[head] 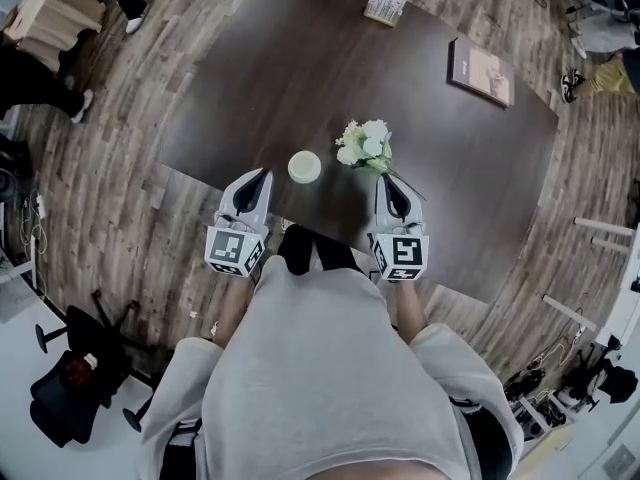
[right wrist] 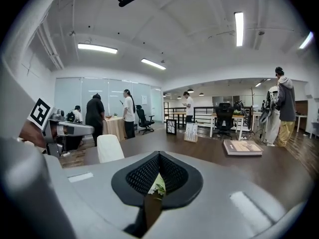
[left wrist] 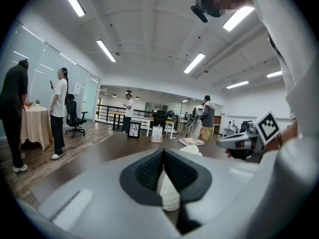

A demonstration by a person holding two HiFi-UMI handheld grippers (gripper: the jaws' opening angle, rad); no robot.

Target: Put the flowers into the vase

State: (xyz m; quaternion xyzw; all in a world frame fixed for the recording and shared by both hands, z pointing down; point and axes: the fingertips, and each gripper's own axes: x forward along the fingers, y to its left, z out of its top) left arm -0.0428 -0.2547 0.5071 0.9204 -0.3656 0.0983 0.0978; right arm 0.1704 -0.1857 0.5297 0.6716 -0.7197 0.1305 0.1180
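Flowers [head: 365, 145] rest on dark table [head: 300, 78], blooms just right of white vase [head: 304, 166], not in it. Left gripper [head: 265, 175]: jaws together, empty, tip near vase. Right gripper [head: 386, 180]: jaws closed on nothing, tip just beside blooms. Person [head: 320, 368] stands at table's near edge. Book [head: 481, 72] lies at far right.

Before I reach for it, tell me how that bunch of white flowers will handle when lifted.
The flowers look light: a small bunch of blooms on thin stems. Probably floppy, so the head may droop if gripped low. Lying on the table, they seem unlikely to roll.
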